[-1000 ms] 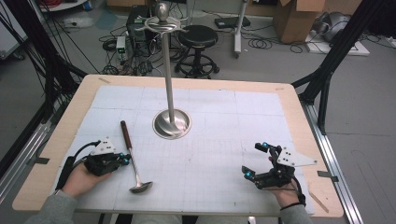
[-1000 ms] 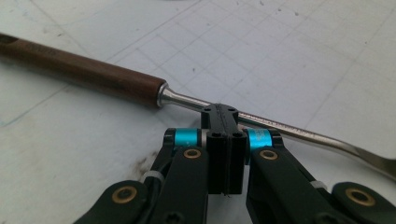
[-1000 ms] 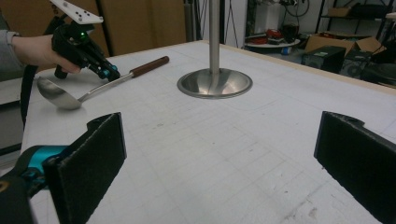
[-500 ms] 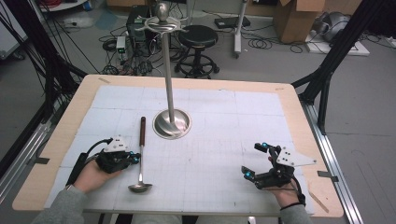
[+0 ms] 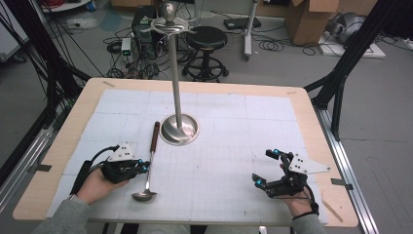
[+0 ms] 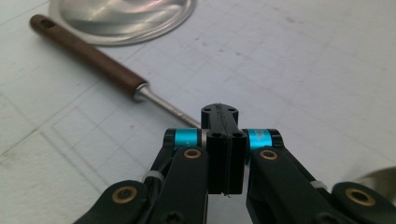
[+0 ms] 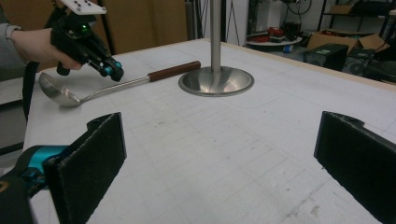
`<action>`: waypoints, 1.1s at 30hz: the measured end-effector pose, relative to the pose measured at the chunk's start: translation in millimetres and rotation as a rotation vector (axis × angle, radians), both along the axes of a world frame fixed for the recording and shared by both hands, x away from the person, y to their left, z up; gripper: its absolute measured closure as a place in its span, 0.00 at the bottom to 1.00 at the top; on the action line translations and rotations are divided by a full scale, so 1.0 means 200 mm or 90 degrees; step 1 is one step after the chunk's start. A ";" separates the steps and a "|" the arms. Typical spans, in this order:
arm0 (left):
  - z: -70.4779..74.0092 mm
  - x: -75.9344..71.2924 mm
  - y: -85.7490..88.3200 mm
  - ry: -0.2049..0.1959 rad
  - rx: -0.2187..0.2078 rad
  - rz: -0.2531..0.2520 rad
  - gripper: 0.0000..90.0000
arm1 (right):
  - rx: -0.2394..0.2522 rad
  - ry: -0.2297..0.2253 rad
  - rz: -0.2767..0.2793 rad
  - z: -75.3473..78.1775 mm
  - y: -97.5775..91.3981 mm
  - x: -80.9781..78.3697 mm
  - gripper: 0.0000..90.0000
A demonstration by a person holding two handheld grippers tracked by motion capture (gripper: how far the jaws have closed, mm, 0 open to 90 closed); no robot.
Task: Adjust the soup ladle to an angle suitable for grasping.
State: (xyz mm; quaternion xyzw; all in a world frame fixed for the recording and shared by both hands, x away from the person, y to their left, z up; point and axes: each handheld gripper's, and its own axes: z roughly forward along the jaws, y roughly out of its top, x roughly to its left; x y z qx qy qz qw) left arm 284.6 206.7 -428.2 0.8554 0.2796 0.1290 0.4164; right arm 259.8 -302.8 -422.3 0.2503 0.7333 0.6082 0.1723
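Observation:
A steel ladle (image 5: 150, 165) with a brown wooden handle (image 6: 88, 56) lies on the white mat, its bowl near the front edge and its handle pointing at the stand. My left gripper (image 5: 142, 167) is shut, its pads flat together, with the tips (image 6: 225, 112) against the ladle's thin stem from the left. The right gripper view shows that left gripper (image 7: 113, 70) tilted down onto the ladle's stem (image 7: 130, 83). My right gripper (image 5: 265, 168) stays open at the front right of the table, nothing between its jaws (image 7: 219, 154).
A tall steel stand (image 5: 178, 127) with a round base (image 7: 216, 80) rises at the middle of the table, hooks at its top. The mat (image 5: 234, 136) sits on a wooden tabletop. Stools, cables and boxes stand on the floor beyond.
My left hand has moved right and the ladle's handle has swung right with it, from pointing up-left to pointing at the stand's base. The bowl has barely shifted. The right gripper is unmoved.

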 end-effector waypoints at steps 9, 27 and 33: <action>0.03 -0.07 -0.11 0.012 -0.001 -0.075 1.00 | -0.004 -0.001 0.004 0.00 0.01 0.00 0.01; -0.02 -0.04 -0.19 0.034 0.063 -0.102 1.00 | -0.002 0.012 0.008 -0.01 0.00 0.00 0.01; -0.02 -0.05 -0.19 0.031 0.067 -0.109 1.00 | -0.004 0.013 0.006 -0.01 0.00 0.00 0.01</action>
